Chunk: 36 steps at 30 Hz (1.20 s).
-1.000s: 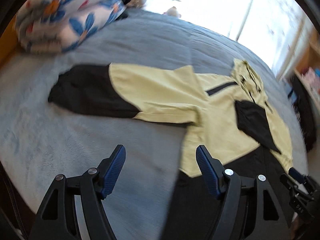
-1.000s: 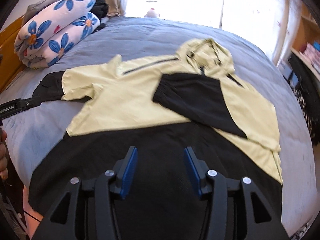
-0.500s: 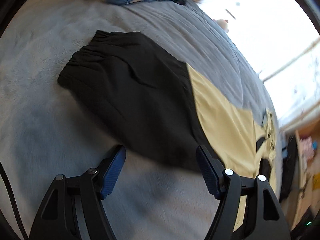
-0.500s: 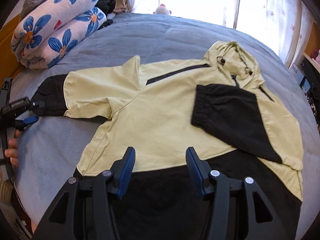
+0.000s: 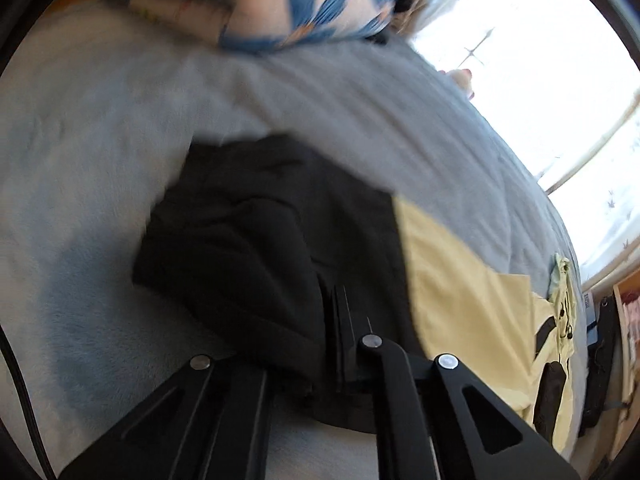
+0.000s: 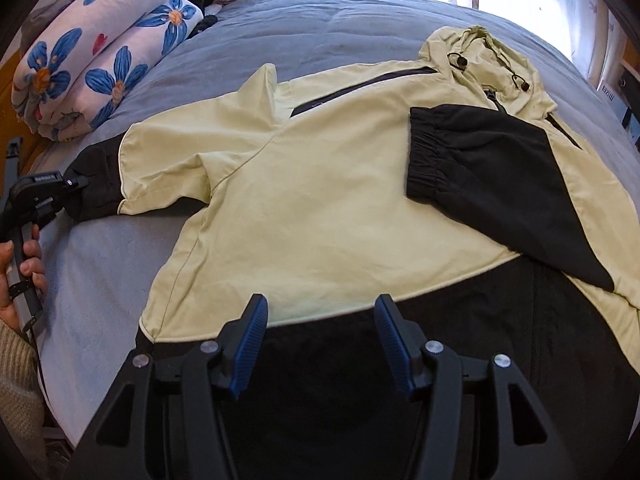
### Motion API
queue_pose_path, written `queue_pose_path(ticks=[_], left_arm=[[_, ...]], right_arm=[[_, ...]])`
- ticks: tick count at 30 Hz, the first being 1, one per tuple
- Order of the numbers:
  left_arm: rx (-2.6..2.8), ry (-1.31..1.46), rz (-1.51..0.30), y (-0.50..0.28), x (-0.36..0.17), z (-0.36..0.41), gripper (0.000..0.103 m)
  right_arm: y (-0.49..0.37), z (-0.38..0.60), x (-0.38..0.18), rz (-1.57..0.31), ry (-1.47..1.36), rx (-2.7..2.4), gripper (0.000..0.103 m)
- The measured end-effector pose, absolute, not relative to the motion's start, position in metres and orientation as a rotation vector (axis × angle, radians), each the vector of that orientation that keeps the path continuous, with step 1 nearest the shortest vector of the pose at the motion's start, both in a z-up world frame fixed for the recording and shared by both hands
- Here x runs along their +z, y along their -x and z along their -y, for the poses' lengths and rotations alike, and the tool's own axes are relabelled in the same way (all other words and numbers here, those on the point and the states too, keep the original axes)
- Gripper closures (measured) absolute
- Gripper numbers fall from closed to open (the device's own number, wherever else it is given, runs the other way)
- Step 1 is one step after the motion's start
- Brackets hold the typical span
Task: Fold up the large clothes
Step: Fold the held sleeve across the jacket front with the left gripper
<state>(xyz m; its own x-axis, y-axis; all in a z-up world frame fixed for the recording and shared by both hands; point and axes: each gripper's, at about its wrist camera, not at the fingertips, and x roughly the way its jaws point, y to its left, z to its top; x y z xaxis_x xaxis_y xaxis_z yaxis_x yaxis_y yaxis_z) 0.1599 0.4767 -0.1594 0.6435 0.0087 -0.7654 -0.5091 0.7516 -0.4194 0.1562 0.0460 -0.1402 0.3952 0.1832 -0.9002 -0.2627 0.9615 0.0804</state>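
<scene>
Up close, the left wrist view shows the left gripper [image 5: 336,320] with its jaws pressed together on the black cuff [image 5: 248,248] of the jacket's outstretched sleeve; earlier frames had them spread, so they have just closed, with the fabric between them. Only the right wrist view takes in the whole jacket [image 6: 320,184], pale yellow and black, spread flat on the grey bed [image 6: 304,28], its other sleeve [image 6: 500,184] folded across the chest and the hood [image 6: 480,56] toward the window. That view also shows the right gripper [image 6: 318,344], jaws spread and empty above the black hem, and a flowered quilt [image 6: 96,52] rolled at the bed's far corner.
</scene>
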Motion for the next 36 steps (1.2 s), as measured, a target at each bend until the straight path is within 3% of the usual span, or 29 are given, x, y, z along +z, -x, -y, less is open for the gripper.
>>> queue_pose_path(ticks=[7, 13, 17, 21, 26, 28, 31, 33, 36], left_arm=[[0.113, 0.448, -0.723, -0.179, -0.058, -0.37, 0.098], [-0.152, 0.324, -0.733, -0.205, -0.015, -0.23, 0.098], [-0.285, 0.288, -0.801, -0.22, -0.032, -0.139, 0.098], [-0.332, 0.267, -0.925, -0.233, -0.083, -0.061, 0.098], [-0.325, 0.237, -1.077, -0.233, -0.146, -0.012, 0.096], [-0.326, 0.224, -1.123, -0.229, -0.164, -0.01, 0.091], [-0.342, 0.22, -1.141, -0.214, -0.17, -0.017, 0.076], [-0.369, 0.247, -1.154, -0.209, -0.168, -0.019, 0.046], [-0.399, 0.282, -1.147, -0.195, -0.152, -0.027, 0.035]], right_arm=[[-0.158, -0.008, -0.131, -1.117, -0.027, 0.251, 0.047], [-0.152, 0.053, -0.118, -1.078, -0.154, 0.179, 0.047], [-0.146, 0.102, -0.112, -1.048, -0.228, 0.105, 0.047], [-0.142, 0.146, -0.117, -1.048, -0.295, 0.034, 0.047], [-0.137, 0.182, -0.13, -1.071, -0.335, -0.003, 0.047], [-0.137, 0.187, -0.135, -1.08, -0.344, -0.001, 0.047], [-0.137, 0.189, -0.141, -1.092, -0.355, 0.016, 0.047], [-0.138, 0.187, -0.143, -1.09, -0.349, 0.029, 0.047], [-0.138, 0.18, -0.14, -1.078, -0.328, 0.057, 0.047]])
